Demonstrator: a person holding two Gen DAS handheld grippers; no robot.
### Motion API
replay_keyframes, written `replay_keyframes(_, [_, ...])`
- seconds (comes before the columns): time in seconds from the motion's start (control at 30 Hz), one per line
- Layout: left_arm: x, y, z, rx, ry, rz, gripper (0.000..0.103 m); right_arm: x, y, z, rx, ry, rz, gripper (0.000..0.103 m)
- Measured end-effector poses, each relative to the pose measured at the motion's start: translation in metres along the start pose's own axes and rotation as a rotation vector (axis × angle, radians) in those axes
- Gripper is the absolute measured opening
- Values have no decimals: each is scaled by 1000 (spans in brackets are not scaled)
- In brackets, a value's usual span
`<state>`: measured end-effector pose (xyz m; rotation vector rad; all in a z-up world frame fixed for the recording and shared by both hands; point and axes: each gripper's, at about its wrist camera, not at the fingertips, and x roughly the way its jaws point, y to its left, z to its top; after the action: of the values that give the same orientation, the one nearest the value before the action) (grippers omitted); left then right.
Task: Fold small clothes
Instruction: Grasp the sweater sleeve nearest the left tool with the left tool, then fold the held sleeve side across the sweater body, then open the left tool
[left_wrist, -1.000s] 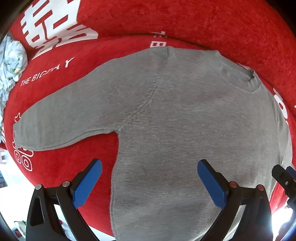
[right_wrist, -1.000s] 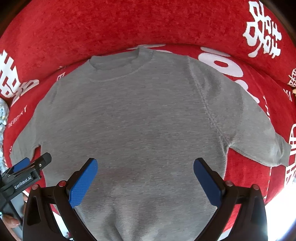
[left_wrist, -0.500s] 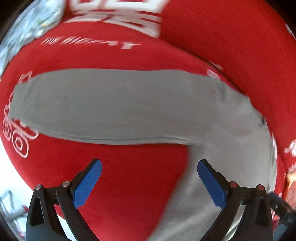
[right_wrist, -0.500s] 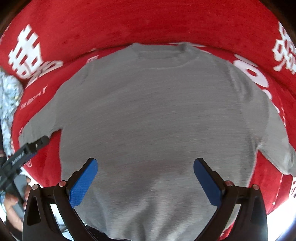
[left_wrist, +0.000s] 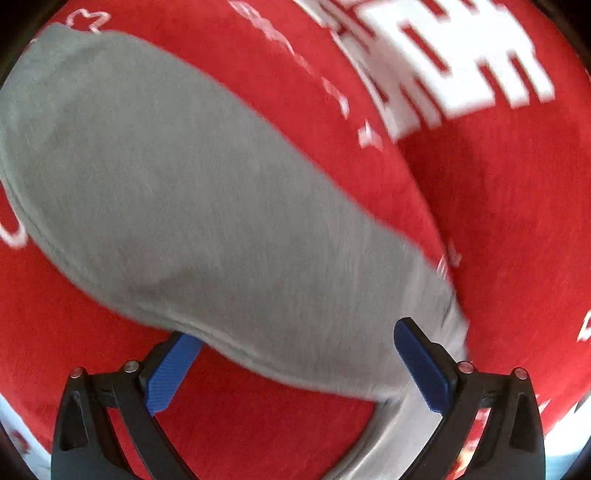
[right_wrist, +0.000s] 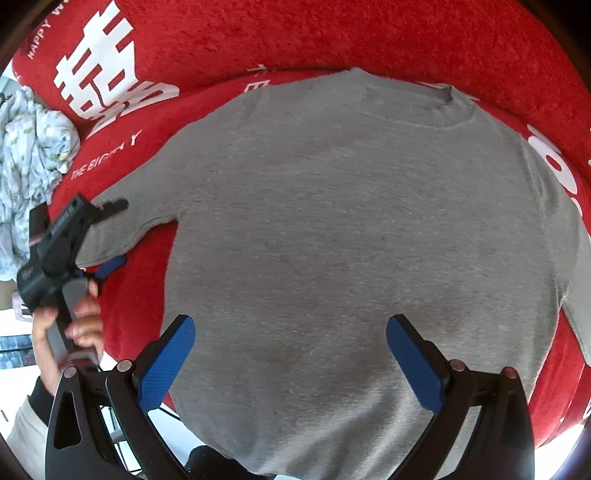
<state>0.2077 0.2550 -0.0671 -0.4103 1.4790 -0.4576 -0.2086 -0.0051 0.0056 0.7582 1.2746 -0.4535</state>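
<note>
Your right gripper (right_wrist: 290, 356) is spread wide with nothing between its pads, hovering over the lower body of the grey sweater (right_wrist: 351, 229), which lies flat on the red blanket (right_wrist: 369, 33). Your left gripper (left_wrist: 295, 365) is spread equally wide around the sleeve (left_wrist: 192, 206) at nine o'clock, not clamped. Patterned cloth (right_wrist: 26, 155) sits at ten o'clock.

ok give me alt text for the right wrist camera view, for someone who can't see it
A grey sweatshirt lies flat, neck away from the camera, on a red blanket with white lettering. The open right gripper hovers over its lower half. At left, the left gripper reaches the sleeve end, beside a crumpled floral cloth.
</note>
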Motion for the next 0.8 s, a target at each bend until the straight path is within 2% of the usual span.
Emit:
replay_keyframes(0.03, [-7, 3, 6, -4, -31, 1, 103, 0, 0, -1, 3, 1, 0, 103])
replay_keyframes(0.13, [-38, 18, 23, 18, -134, 64, 103, 2, 0, -3, 11, 2, 1, 103])
replay_keyframes(0.2, [-54, 29, 32, 29, -182, 131, 96, 3, 0, -4, 16, 3, 3, 103])
replay_keyframes(0.23, [-58, 36, 36, 28, -180, 162, 76, 4, 1, -5, 20, 4, 3, 103])
replay_keyframes(0.27, [-61, 46, 40, 25, -165, 175, 48, 5, 1, -6, 27, 6, 5, 103])
replay_keyframes(0.3, [-59, 51, 41, 22, -148, 195, 35, 4, 1, -6, 30, 6, 7, 103])
replay_keyframes(0.33, [-60, 55, 42, 27, -146, 210, 14, 4, 1, -7, 34, 6, 8, 103])
replay_keyframes(0.37, [-60, 58, 43, 44, -142, 207, 8, 4, 2, -8, 37, 3, 9, 103])
replay_keyframes(0.5, [-68, 42, 38, 147, -149, 181, 7, -3, 0, -12, 56, -10, 25, 103])
replay_keyframes(0.6, [-83, 8, 24, 279, -161, 122, 7, -10, -8, -15, 97, -29, 49, 103])
replay_keyframes(0.67, [-83, -27, 17, 359, -157, 83, 7, -13, -15, -17, 120, -40, 54, 103])
replay_keyframes(0.8, [-74, -119, -11, 547, -121, -57, 7, -26, -38, -24, 184, -71, 61, 103])
